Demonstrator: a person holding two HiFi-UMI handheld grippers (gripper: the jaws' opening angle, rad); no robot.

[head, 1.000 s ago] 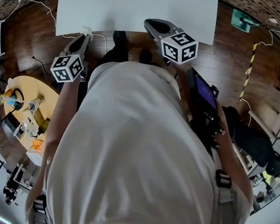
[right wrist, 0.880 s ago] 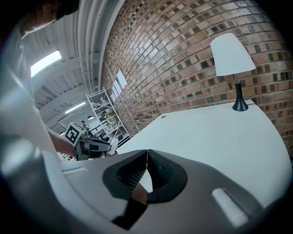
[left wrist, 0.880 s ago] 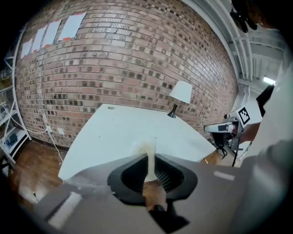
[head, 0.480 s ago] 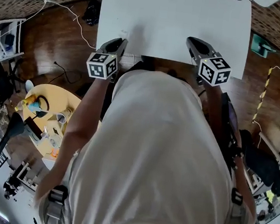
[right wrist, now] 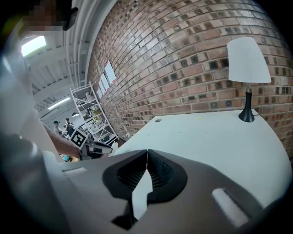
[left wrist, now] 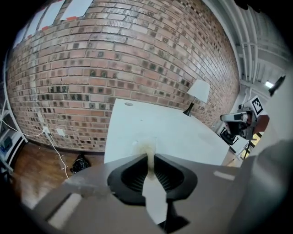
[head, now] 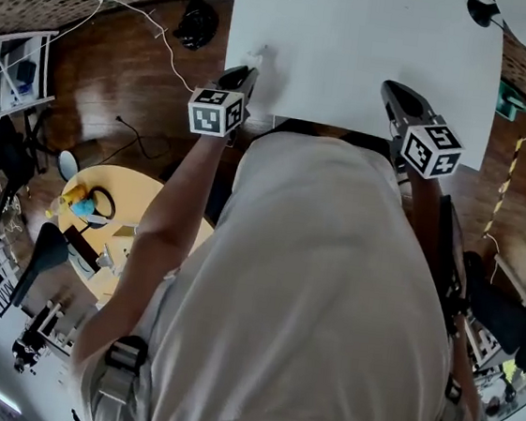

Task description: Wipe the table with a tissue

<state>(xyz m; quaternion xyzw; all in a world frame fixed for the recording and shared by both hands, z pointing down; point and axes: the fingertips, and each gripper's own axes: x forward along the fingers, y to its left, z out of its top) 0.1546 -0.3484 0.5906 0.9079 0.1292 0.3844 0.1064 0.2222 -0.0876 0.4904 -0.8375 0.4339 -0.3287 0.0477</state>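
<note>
At near edge of white rectangular table (head: 357, 46): wipe looks not begun, tissue gripped & ready.
Both arms reach fwd past torso, grippers angled down twd table. Grey left gripper (left wrist: 151, 156) at table's near-left corner, jaws nearly together, pinching a thin crumpled off-white tissue (left wrist: 145, 147) that sticks out past tips; contact w/ tabletop unclear. Grey right gripper (right wrist: 146, 154) at table's near-right edge, jaws closed, nothing btwn. Whole top left to wipe, I'd judge. White-shaded black-stem lamp (right wrist: 248, 64) on table's far-right corner; red brick wall (left wrist: 114, 59) beyond table.
</note>
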